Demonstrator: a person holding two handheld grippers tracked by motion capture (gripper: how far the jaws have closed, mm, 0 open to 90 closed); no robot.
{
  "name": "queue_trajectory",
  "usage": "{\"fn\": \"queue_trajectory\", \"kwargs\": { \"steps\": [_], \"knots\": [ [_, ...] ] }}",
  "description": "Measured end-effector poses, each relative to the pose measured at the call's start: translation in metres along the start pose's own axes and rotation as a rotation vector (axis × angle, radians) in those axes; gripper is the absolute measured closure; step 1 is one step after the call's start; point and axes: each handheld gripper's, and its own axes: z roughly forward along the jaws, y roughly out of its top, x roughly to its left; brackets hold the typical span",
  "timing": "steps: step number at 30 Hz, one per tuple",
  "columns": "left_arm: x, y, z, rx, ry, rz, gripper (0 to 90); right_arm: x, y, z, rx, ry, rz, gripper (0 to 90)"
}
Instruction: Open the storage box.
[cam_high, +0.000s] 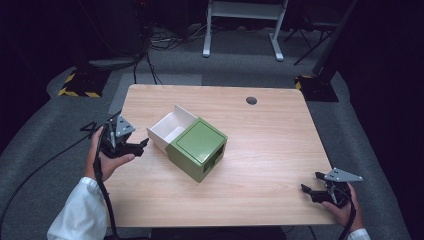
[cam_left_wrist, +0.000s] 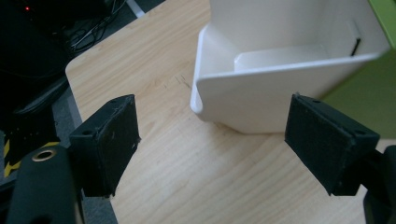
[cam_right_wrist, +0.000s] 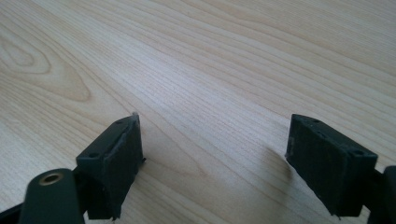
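A light wooden surface (cam_high: 270, 150) carries a green box-shaped cabinet (cam_high: 199, 146) sitting at an angle near its middle, with a white plastic drawer (cam_high: 169, 128) pulled out of it towards the far left. The left gripper (cam_high: 141, 146), held in a white-sleeved hand at the left edge, points at the drawer's front and sits just short of it. In the left gripper view its black padded fingers (cam_left_wrist: 109, 140) stand wide apart with the drawer's white front wall (cam_left_wrist: 243, 100) between and beyond them, not touching it. The right gripper (cam_high: 312, 187) rests low over the near right corner, well apart from the cabinet. Its fingers (cam_right_wrist: 116, 161) are spread wide too, holding nothing, with bare wood grain beneath them.
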Motion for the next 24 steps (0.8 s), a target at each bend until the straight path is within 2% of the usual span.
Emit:
{"fn": "queue_trajectory", "kwargs": {
  "steps": [2, 5, 7, 10, 14, 20, 24],
  "knots": [
    [-0.006, -0.008, 0.0, 0.009, -0.014, 0.007, 17.9, 0.0, 0.0, 0.0, 0.0, 0.0, 0.0, 18.6],
    [-0.019, -0.021, 0.007, 0.07, 0.002, 0.044, 17.7, 0.0, 0.0, 0.0, 0.0, 0.001, 0.001, 18.6],
    [-0.026, -0.03, 0.01, 0.084, -0.007, 0.043, 17.6, 0.0, 0.0, 0.0, 0.0, 0.002, 0.001, 18.6],
    [-0.035, -0.041, 0.014, 0.092, -0.029, 0.037, 17.6, 0.0, 0.0, 0.0, 0.001, 0.001, 0.001, 18.6],
    [-0.044, -0.054, 0.018, 0.095, -0.07, 0.004, 17.4, 0.0, 0.0, 0.0, -0.001, -0.001, -0.002, 18.6],
    [-0.056, -0.075, 0.031, 0.173, -0.113, -0.002, 18.8, 0.0, 0.0, 0.0, -0.002, -0.002, -0.003, 18.6],
    [-0.056, -0.085, 0.032, 0.149, -0.147, -0.045, 19.3, 0.0, 0.0, 0.0, -0.001, -0.002, -0.002, 18.6]
  ]
}}
